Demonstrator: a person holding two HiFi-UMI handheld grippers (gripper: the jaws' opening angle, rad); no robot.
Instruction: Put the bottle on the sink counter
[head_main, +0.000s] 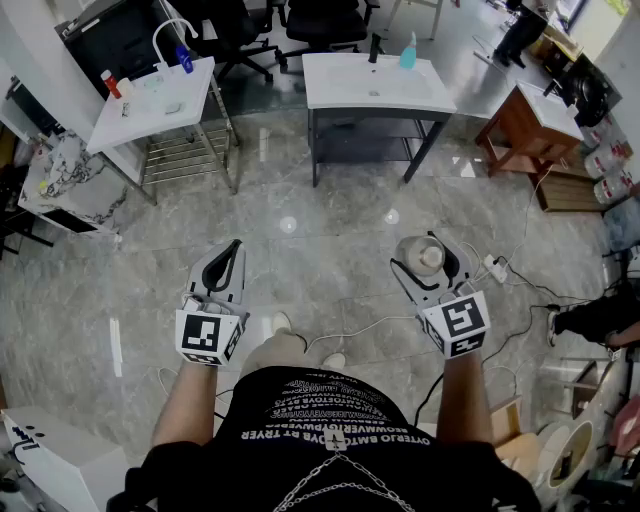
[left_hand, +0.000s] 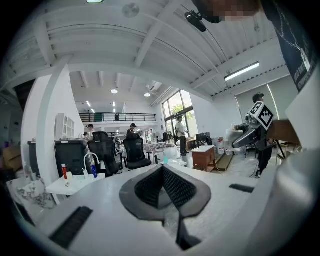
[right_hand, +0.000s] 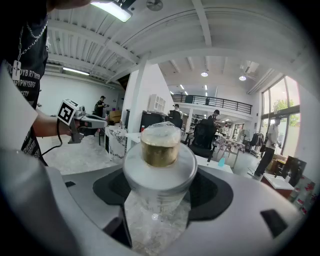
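A frosted bottle (head_main: 420, 257) with a gold cap sits upright between the jaws of my right gripper (head_main: 428, 262), which is shut on it at waist height above the floor. In the right gripper view the bottle (right_hand: 160, 162) fills the gap between the dark pads (right_hand: 212, 192). My left gripper (head_main: 231, 248) is held level with it to the left, shut and empty, its pads (left_hand: 172, 187) meeting at the tip. A white sink counter (head_main: 340, 85) with a black tap stands straight ahead, a few steps away. A second white sink counter (head_main: 140, 120) stands to the far left.
A teal bottle (head_main: 408, 52) stands on the middle counter. Red (head_main: 110, 84) and blue (head_main: 185, 58) bottles stand on the left one. A wooden table (head_main: 525, 125) is at the right. A power strip (head_main: 492, 268) and cables lie on the marble floor. Office chairs stand behind.
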